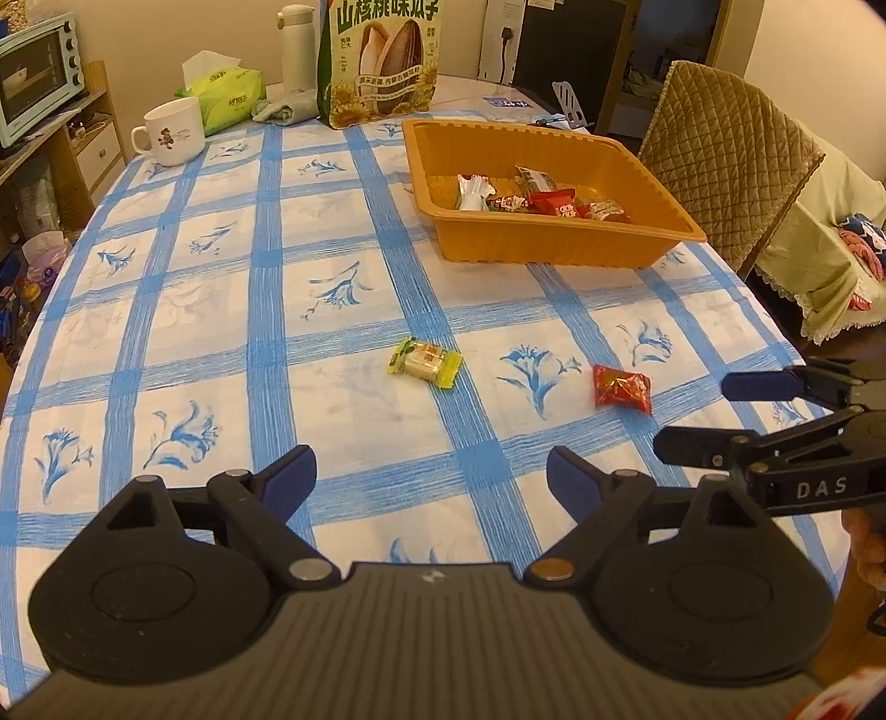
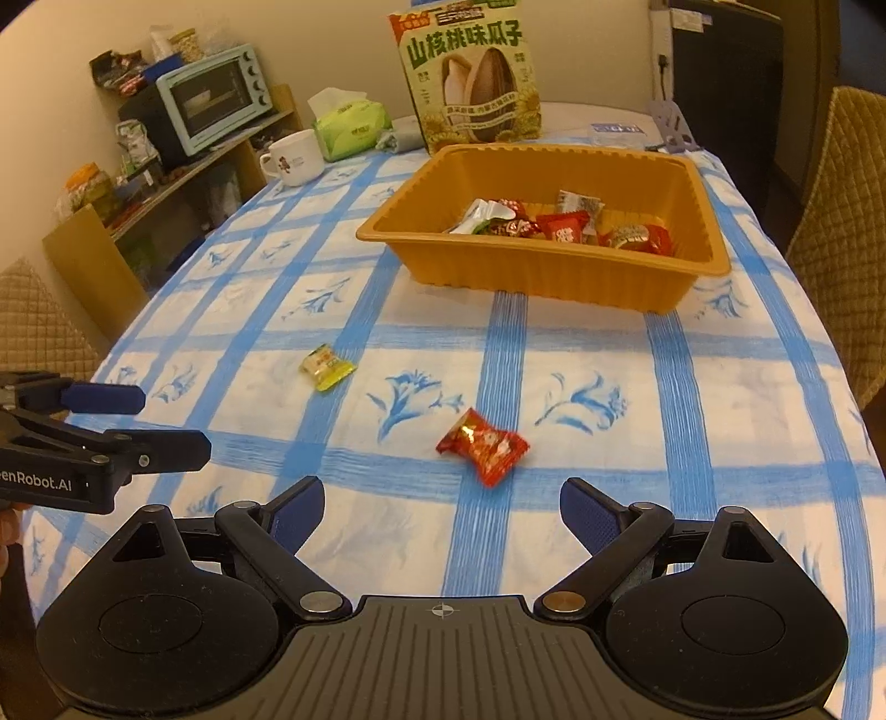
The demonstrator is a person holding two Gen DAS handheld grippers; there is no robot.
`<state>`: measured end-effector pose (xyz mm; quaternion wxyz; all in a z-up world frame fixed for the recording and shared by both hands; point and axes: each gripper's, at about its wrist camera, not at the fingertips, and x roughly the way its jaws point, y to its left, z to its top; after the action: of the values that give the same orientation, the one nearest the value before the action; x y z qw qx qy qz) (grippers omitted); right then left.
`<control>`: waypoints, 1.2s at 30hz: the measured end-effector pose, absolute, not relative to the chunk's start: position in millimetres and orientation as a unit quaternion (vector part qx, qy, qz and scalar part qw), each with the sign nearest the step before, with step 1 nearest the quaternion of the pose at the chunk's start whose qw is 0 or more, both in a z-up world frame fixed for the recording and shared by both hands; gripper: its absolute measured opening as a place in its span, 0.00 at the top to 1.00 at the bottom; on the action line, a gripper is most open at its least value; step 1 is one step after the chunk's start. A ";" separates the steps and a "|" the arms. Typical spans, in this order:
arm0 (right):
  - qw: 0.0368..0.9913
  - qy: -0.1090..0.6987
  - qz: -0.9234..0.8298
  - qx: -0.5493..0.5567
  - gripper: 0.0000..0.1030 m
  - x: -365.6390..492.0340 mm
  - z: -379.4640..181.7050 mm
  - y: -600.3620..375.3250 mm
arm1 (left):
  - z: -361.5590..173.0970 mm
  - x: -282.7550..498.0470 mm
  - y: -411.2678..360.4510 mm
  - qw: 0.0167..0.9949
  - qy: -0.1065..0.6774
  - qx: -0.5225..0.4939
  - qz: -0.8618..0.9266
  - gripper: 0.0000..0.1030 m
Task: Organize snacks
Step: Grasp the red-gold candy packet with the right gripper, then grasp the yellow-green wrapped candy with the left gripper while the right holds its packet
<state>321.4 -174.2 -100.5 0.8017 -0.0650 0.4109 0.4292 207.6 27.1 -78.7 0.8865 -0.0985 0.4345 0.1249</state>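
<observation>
A yellow-wrapped snack (image 1: pixel 424 363) lies on the blue-checked tablecloth, some way ahead of my left gripper (image 1: pixel 432 479), which is open and empty. The same yellow-wrapped snack (image 2: pixel 326 366) shows left of centre in the right wrist view. A red-wrapped snack (image 2: pixel 483 445) lies just ahead of my right gripper (image 2: pixel 442 507), also open and empty. In the left wrist view that red-wrapped snack (image 1: pixel 621 387) sits beside the right gripper's fingers (image 1: pixel 761 386). An orange tray (image 1: pixel 559 243) further back holds several wrapped snacks (image 1: pixel 545 200); the orange tray (image 2: pixel 531 274) is also in the right wrist view.
A large sunflower-seed bag (image 1: pixel 381 61) stands behind the tray. A white mug (image 1: pixel 173 132), green tissue pack (image 1: pixel 224 94) and white flask (image 1: pixel 299 44) sit at the far left. Quilted chairs (image 1: pixel 725 160) flank the table; a shelf with a toaster oven (image 2: pixel 213 99) stands at left.
</observation>
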 end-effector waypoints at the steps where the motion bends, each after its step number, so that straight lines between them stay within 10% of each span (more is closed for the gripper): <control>1: 0.799 0.408 0.435 -0.072 0.23 324.6 -103.4 -171.3 | -80.8 211.6 27.5 0.886 0.437 -0.098 0.125 0.16; 27: 0.752 0.367 0.510 -0.199 0.77 361.8 -144.4 -130.6 | -103.7 256.2 40.7 0.875 0.454 -0.096 0.135 0.23; 36: 0.781 0.381 0.473 -0.146 0.79 379.0 -136.7 -139.9 | -110.3 273.2 44.7 0.878 0.448 -0.097 0.134 0.32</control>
<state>379.0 -139.9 -136.7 0.7812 -0.1462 0.3806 0.4728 273.2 44.7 -110.3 0.8785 -0.0975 0.4481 0.1343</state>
